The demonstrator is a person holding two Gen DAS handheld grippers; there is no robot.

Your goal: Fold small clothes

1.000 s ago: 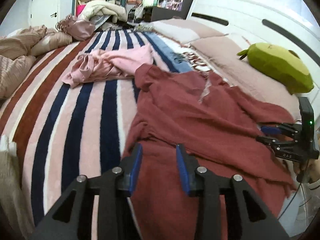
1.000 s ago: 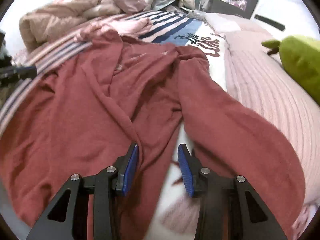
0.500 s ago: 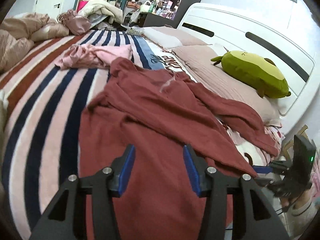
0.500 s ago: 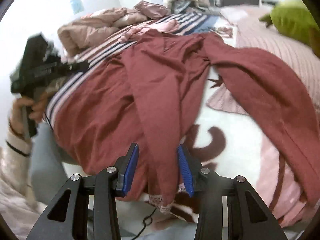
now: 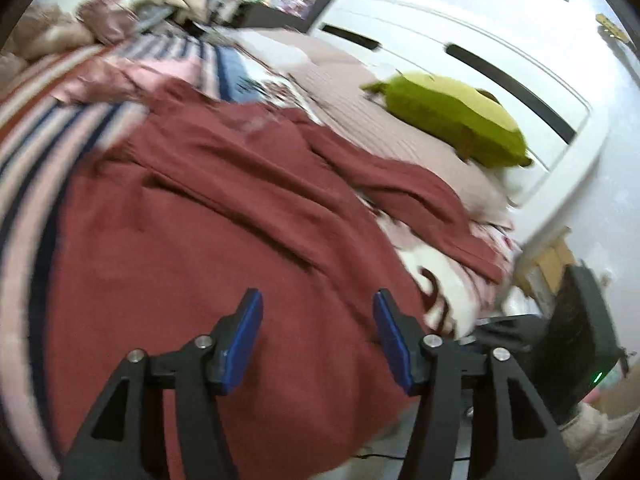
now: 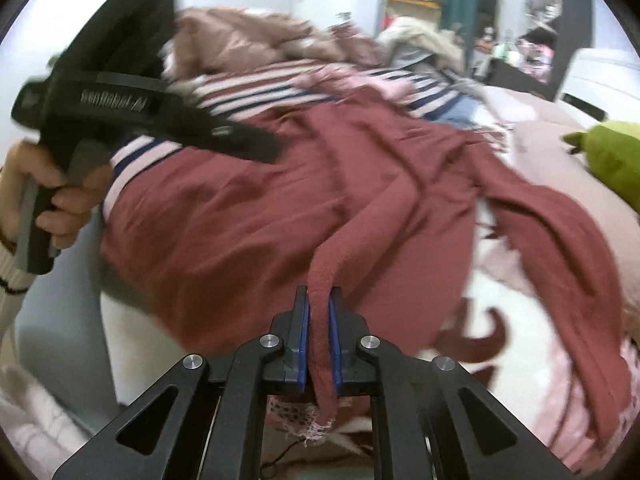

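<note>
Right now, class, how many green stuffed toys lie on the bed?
1. The single green avocado-shaped plush toy rests on the pink ribbed pillow beside the white headboard. Others may be hidden under the heaped bedding.

We see the right gripper (image 6: 319, 334) with its jaws just closed on a bunched fold of the dark red garment (image 6: 256, 216); the blue pads (image 6: 304, 340) press the cloth from both sides, and a frayed lace-edged end hangs below them. The garment lies spread across the striped blanket (image 6: 256, 92) on the bed. At upper left, a hand (image 6: 52, 196) grips the handle of the left gripper (image 6: 160, 120), whose fingers reach over the garment's edge. A green plush toy (image 6: 612, 156) rests at the right edge.
</note>
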